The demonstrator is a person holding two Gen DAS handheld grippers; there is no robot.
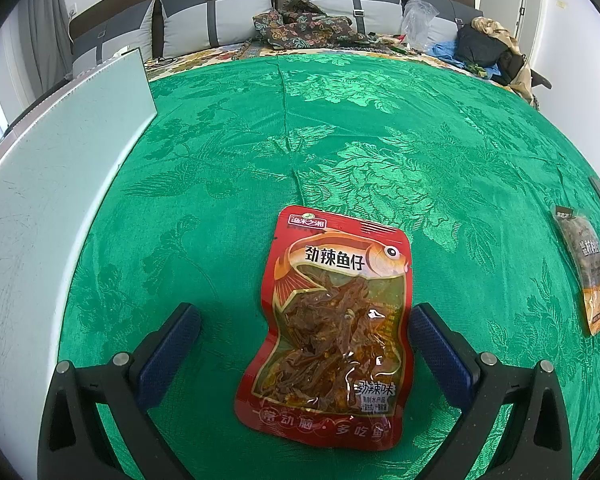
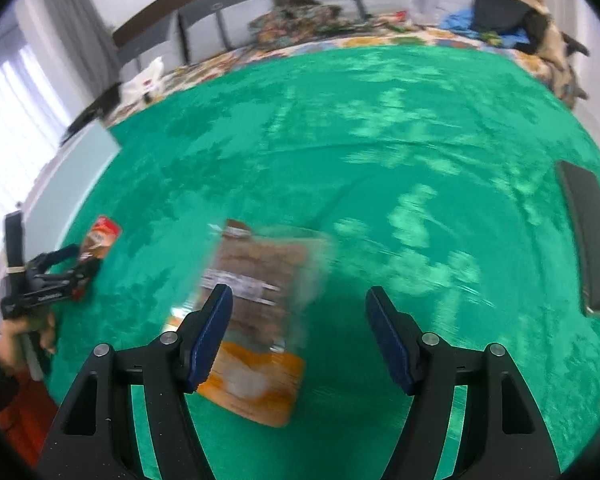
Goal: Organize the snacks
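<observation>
A red packet of spicy fish [image 1: 332, 320] lies flat on the green cloth [image 1: 380, 140]. My left gripper [image 1: 304, 312] stands open around the packet's lower half, both blue pads clear of it. In the blurred right wrist view a brown and orange snack packet [image 2: 259, 320] lies on the cloth. My right gripper [image 2: 297, 294] is open above it, the left finger [image 2: 213, 320] over the packet's left edge, and no pad presses on it. That packet [image 1: 590, 276] also shows at the far right of the left wrist view, and the red packet [image 2: 101, 236] at the far left of the right wrist view.
A pale white board [image 1: 59, 200] stands along the cloth's left side. A flat black object [image 2: 588, 240] lies at the right edge. Cushions [image 1: 219, 12], patterned clothes [image 1: 300, 28] and bags [image 1: 484, 44] are piled at the back. A person's hand [image 2: 23, 328] holds the left gripper's handle.
</observation>
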